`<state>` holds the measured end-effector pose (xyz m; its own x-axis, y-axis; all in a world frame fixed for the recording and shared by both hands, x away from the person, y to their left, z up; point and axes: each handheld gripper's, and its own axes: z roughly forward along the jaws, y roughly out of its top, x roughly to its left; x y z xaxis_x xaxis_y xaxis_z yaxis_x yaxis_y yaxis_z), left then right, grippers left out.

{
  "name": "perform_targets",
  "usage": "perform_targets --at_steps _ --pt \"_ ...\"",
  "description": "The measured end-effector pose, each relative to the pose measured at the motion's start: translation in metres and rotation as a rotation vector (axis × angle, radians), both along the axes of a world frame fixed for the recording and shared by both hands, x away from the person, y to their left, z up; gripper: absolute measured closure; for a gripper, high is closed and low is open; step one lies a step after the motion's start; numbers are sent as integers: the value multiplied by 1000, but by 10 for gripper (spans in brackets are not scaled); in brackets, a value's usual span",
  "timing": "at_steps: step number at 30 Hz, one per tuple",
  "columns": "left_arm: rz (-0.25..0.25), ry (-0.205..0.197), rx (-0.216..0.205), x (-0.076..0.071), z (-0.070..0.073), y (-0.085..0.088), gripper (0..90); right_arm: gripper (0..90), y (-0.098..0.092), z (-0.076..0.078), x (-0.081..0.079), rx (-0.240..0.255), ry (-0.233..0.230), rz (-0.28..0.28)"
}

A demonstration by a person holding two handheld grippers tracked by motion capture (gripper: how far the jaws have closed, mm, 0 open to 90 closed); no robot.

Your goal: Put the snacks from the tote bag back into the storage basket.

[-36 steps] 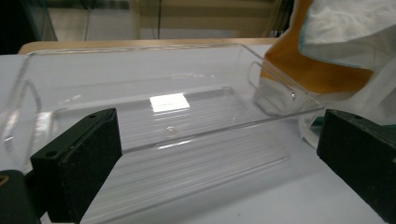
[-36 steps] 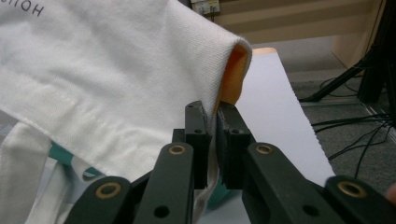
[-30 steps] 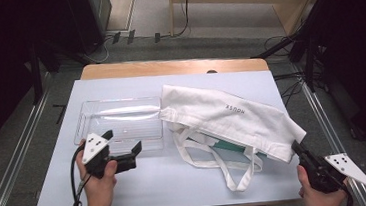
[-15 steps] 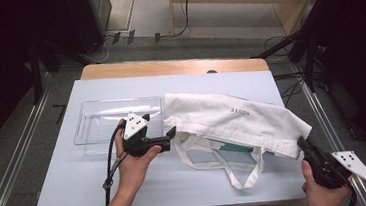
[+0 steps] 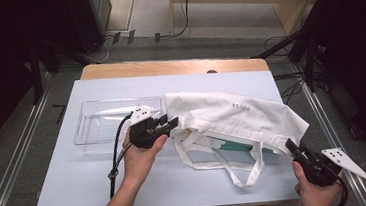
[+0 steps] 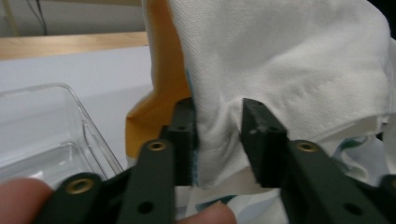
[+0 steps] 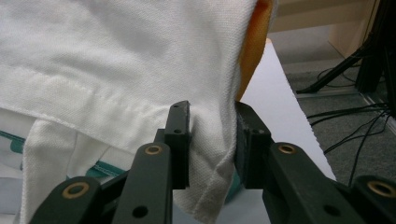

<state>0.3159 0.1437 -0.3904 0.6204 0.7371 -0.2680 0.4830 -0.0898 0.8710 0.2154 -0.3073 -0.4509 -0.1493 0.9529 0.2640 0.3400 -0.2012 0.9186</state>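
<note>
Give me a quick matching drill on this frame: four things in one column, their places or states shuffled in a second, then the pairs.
1. tote bag
2. clear tray
3. left gripper
4. right gripper

A. at the bag's right corner
B. left part of the table, nothing in it
C. lying across the table's middle, handles toward the person
D. at the bag's left edge

Pairs: 1-C, 2-B, 3-D, 4-A
</note>
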Motion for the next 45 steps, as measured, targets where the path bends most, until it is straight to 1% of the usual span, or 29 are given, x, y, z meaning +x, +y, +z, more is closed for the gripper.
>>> perform_targets --at_steps 1,2,5,6,9,10,11,12,14,16,17,19,20,21,22,23,25,26,27,29,30,31,35,37,39,42,43,44,45 --pt "-14 3 -5 -1 -1 0 768 728 0 0 1 -6 -3 1" --pt "-30 -9 4 -4 -1 -1 791 735 1 1 1 -10 -6 0" --pt "-54 -51 31 -11 2 -4 819 749 1 5 4 -37 -27 -21" --pt "-62 -61 26 -13 4 -3 822 752 0 6 5 -46 -36 -29" --pt "-98 -89 0 -20 10 2 830 761 -4 13 8 -64 -68 -58" --pt "-98 -89 0 -20 10 2 832 761 -4 13 8 -64 -68 -58" --pt "-154 -117 -35 -28 16 9 833 764 -8 18 12 -63 -88 -77" --pt "-167 -123 -43 -31 18 10 834 766 -10 20 14 -67 -100 -85" --pt "-223 -154 -89 -38 22 17 835 768 -11 25 19 -61 -110 -97" --pt "-236 -173 -107 -45 23 23 835 769 -10 30 25 -67 -130 -101" --pt "-226 -174 -93 -46 22 25 835 770 -8 34 29 -70 -152 -95" --pt "-179 -155 -34 -44 14 24 834 770 -3 40 35 -81 -178 -94" --pt "-163 -139 -17 -43 9 22 834 771 0 40 39 -86 -175 -94" --pt "-139 -125 2 -41 5 20 832 770 1 38 44 -94 -163 -96" --pt "-106 -113 18 -40 2 18 831 771 3 35 49 -87 -131 -100" --pt "-90 -99 13 -38 0 17 830 768 2 30 54 -75 -105 -91" --pt "-73 -90 0 -35 -1 16 830 744 -3 22 58 -13 -65 -65" --pt "-62 -85 7 -34 -1 14 830 710 -4 21 57 -11 -64 -58" --pt "-58 -78 9 -32 -1 12 830 617 -5 22 56 -15 -62 -18" --pt "-42 -71 31 -30 -3 9 829 431 -7 26 49 -29 -68 25" --pt "-30 -62 37 -29 -5 7 829 363 -8 28 45 -17 -68 26" --pt "-27 -56 36 -28 -6 7 829 333 -9 28 39 -7 -65 12" --pt "8 -39 11 -24 -6 6 829 322 -4 23 9 -5 -62 -56" --pt "15 -42 16 -24 -6 4 828 337 4 20 -6 22 -57 -50" --pt "23 -40 17 -23 -7 3 828 343 15 16 -13 23 -43 -2" --pt "30 -39 12 -21 -8 4 828 348 44 6 -24 -1 12 90" --pt "31 -37 8 -21 -7 4 828 348 53 2 -24 -28 46 96" --pt "32 -36 6 -21 -7 4 827 351 59 -2 -23 -53 88 78" --pt "32 -36 6 -21 -7 4 827 377 63 -8 -22 -47 119 78"
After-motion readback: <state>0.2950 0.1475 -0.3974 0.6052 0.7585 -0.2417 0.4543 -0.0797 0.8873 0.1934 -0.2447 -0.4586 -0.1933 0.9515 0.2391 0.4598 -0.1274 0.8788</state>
